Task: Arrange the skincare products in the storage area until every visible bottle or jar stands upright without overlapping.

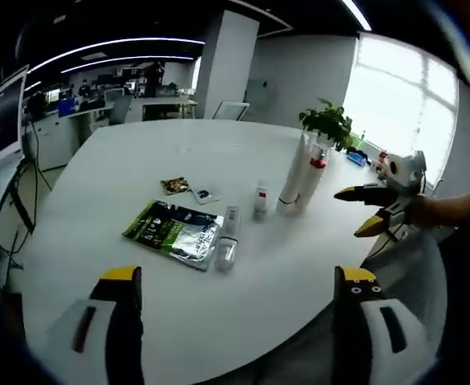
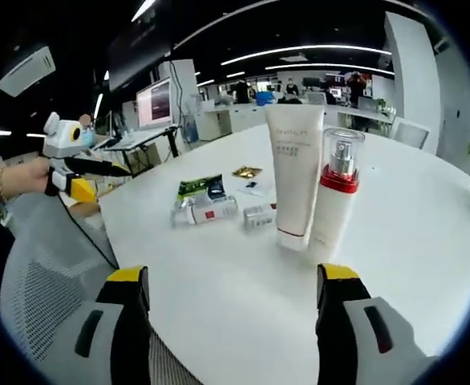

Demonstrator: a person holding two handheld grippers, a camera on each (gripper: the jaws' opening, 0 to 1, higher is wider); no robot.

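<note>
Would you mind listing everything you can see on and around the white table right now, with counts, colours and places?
Table: one, white, round-edged, bearing everything below.
Tube: one, white, standing upright beside the pump bottle.
Pump bottle: one, white with red collar and clear cap, upright.
Small bottles: three, lying on their sides near the table's middle.
Green packet: one, green and silver, flat.
Small sachets: two, one brownish, one white, beyond the packet.
Potted plant: one, green, far edge by the window.
Monitor: one, on a desk behind.
Mesh chair: one, grey, at the table's edge.
Left gripper: yellow-tipped, open.
Right gripper: yellow-tipped, open.
</note>
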